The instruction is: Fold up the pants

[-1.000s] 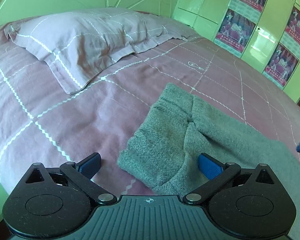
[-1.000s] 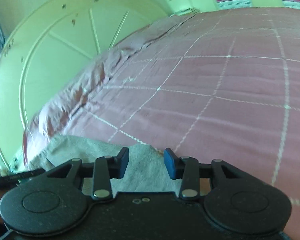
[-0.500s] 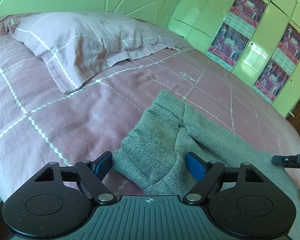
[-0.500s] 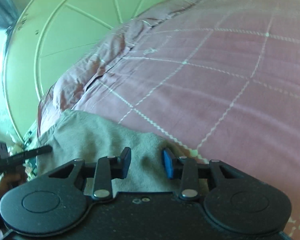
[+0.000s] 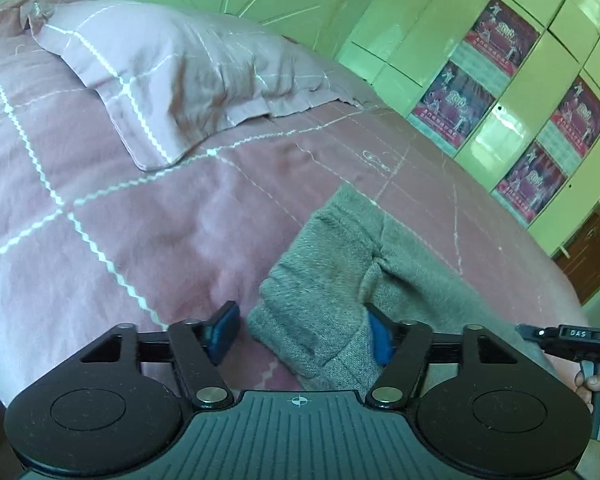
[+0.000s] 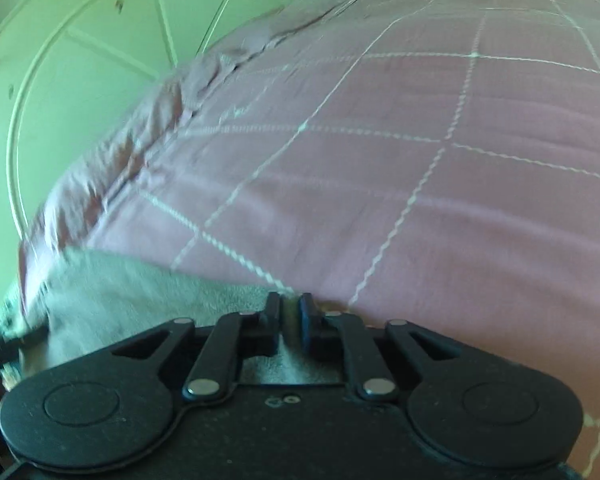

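Note:
Grey pants (image 5: 332, 264) lie on the pink checked bedspread (image 5: 100, 240). Their folded end sits between the jaws of my left gripper (image 5: 300, 324), which is open. Its left pad (image 5: 224, 328) stands on the bedspread just clear of the cloth, while the right pad (image 5: 378, 336) rests against the fabric. In the right wrist view the pants (image 6: 140, 288) spread out to the left. My right gripper (image 6: 289, 308) is closing, and its narrow jaws pinch a strip of the pants' edge. That right gripper (image 5: 560, 336) and the hand holding it also show at the right edge of the left wrist view.
A pink pillow (image 5: 172, 64) lies at the head of the bed, left of the pants. Green wardrobe doors with posters (image 5: 500, 80) stand behind the bed. A green headboard (image 6: 80, 80) rises at the left. Bare bedspread (image 6: 420, 160) stretches ahead of the right gripper.
My left gripper's jaws narrowed around the pants' folded end and moved closer to it. The right gripper's jaws drew together onto the pants' edge and sank toward the bed.

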{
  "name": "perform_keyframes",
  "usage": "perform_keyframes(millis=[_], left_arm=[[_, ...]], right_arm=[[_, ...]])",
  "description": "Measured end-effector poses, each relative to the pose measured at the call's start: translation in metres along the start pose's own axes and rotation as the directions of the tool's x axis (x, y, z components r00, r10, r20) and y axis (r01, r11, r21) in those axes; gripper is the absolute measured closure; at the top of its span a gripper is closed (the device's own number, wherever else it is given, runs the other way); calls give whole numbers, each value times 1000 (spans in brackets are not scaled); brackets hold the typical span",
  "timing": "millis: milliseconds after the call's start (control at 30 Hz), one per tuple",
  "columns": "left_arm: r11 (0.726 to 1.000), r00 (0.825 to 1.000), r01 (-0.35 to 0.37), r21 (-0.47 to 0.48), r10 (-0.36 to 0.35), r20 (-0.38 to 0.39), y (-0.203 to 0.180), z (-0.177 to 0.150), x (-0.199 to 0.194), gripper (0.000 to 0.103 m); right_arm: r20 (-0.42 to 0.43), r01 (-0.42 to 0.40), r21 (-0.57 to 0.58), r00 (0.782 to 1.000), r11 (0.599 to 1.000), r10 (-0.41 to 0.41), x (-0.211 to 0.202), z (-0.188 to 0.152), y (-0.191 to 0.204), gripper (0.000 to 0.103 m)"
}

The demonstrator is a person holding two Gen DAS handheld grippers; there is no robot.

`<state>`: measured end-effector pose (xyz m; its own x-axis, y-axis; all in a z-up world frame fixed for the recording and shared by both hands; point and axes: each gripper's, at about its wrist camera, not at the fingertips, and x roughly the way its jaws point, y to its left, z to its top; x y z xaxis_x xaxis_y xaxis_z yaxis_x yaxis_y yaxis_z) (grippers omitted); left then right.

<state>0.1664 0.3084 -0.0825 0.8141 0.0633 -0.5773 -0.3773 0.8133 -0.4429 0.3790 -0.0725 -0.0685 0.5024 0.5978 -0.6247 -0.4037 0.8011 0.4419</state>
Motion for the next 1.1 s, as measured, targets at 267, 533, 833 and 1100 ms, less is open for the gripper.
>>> perform_keyframes(millis=[267, 533, 833, 1100], left_arm=[[933, 982, -135, 333, 80, 173, -65, -24, -61, 0], [772, 990, 48, 634, -119, 70, -181, -85, -46, 0], [729, 992, 101, 677, -22, -125, -199, -113, -39, 0], [758, 990, 135, 639, -73, -123, -189, -122, -44, 0]], right_arm=[[357, 116, 54, 925, 992, -128, -208, -72, -31, 67], [405, 126, 309, 880, 943, -250, -318, -195, -67, 63], [350, 144, 623, 827, 769, -439, -345, -246, -123, 77], [429, -11, 831, 648, 556, -629, -401, -301, -165, 69]])
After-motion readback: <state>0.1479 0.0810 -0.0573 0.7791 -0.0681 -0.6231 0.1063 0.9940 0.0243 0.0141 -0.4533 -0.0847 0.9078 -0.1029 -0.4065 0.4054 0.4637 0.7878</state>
